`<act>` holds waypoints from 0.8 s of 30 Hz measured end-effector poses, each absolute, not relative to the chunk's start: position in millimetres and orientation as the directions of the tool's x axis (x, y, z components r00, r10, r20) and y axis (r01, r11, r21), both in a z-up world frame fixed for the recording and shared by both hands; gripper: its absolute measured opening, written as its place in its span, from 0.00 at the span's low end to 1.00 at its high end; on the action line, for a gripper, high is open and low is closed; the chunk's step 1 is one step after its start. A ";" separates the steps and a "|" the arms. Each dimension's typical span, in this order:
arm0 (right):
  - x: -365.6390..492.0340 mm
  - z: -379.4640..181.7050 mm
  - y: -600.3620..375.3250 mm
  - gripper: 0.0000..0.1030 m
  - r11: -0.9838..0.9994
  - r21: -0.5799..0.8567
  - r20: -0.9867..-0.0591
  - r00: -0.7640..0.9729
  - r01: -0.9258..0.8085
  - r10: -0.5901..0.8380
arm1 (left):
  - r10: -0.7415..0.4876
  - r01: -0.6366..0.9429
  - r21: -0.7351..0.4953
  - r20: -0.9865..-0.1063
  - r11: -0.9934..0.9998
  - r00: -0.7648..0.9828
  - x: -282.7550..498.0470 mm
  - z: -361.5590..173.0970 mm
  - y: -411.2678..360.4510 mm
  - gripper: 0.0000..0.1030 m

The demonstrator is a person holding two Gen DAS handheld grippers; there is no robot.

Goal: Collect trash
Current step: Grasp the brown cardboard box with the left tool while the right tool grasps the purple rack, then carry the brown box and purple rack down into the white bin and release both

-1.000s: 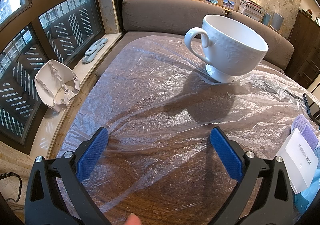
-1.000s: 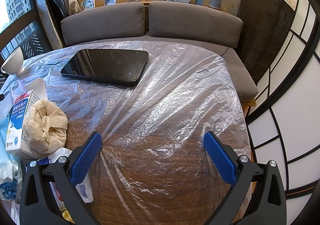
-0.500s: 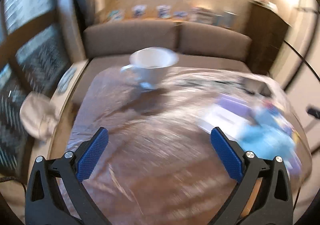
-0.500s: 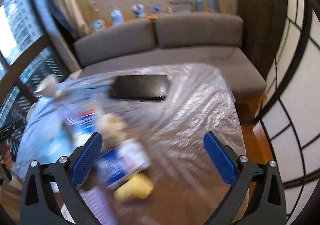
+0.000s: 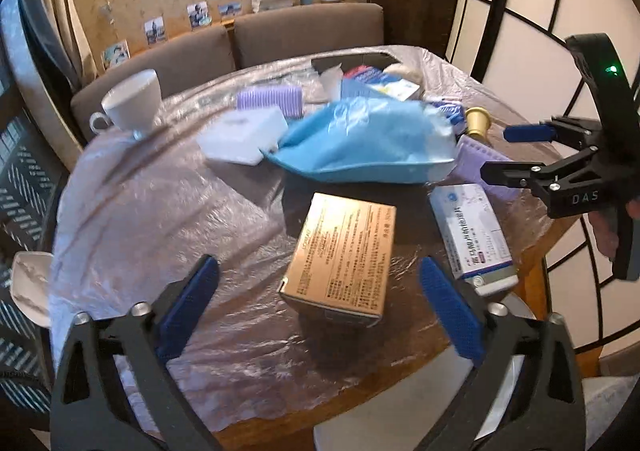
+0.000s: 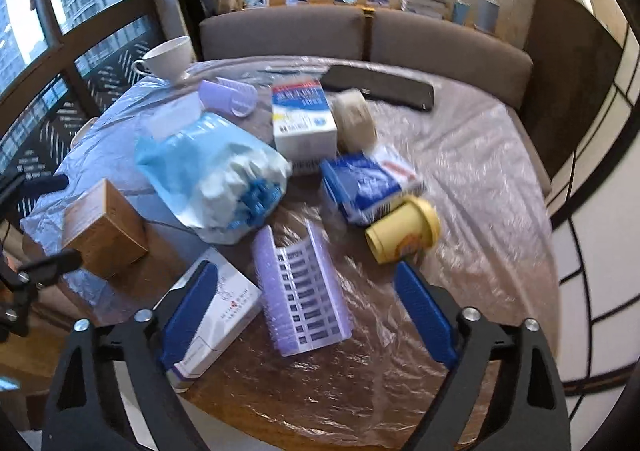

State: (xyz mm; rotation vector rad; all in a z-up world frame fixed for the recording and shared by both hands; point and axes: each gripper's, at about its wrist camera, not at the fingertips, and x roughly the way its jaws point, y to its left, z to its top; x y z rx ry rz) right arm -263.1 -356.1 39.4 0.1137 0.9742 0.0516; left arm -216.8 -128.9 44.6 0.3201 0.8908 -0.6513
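Approach step, nothing picked yet. Left gripper [image 5: 318, 301] has jaws wide, just been closing a bit, brown box [image 5: 340, 259] between them but untouched, near edge of table [image 5: 532, 271]. Right gripper [image 6: 308, 315] likewise wide and closing, purple ribbed piece [image 6: 302, 291] between the pads, no contact. Blue bag [image 6: 208, 175] lies mid-table, yellow cup [image 6: 402, 231] right of it. Next: descend, clamp.

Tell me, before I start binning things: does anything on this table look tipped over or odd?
Yes. The yellow cup lies on its side near the purple tray. The blue plastic bag is crumpled and gaping. The white teacup stands upright, apart from the litter.
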 end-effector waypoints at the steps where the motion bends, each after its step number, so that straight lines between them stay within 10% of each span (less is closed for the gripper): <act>1: -262.2 36.4 -357.3 0.78 0.991 0.130 -0.826 0.554 0.017 0.099 | -0.388 0.638 -0.019 -0.808 0.770 0.444 -214.3 41.4 -128.8 0.82; 5: -264.2 23.4 -365.0 0.73 0.985 0.168 -0.832 0.543 0.045 0.117 | -0.389 0.628 -0.066 -0.834 0.775 0.392 -208.6 25.1 -132.2 0.49; 11: -269.6 22.2 -369.5 0.43 0.959 0.284 -0.807 0.542 0.009 0.234 | -0.394 0.623 -0.076 -0.832 0.779 0.392 -211.2 23.1 -130.8 0.47; 24: -302.4 83.2 -344.1 0.41 0.959 0.270 -0.767 0.583 -0.085 0.268 | -0.371 0.590 -0.039 -0.811 0.806 0.453 -239.0 61.0 -114.3 0.47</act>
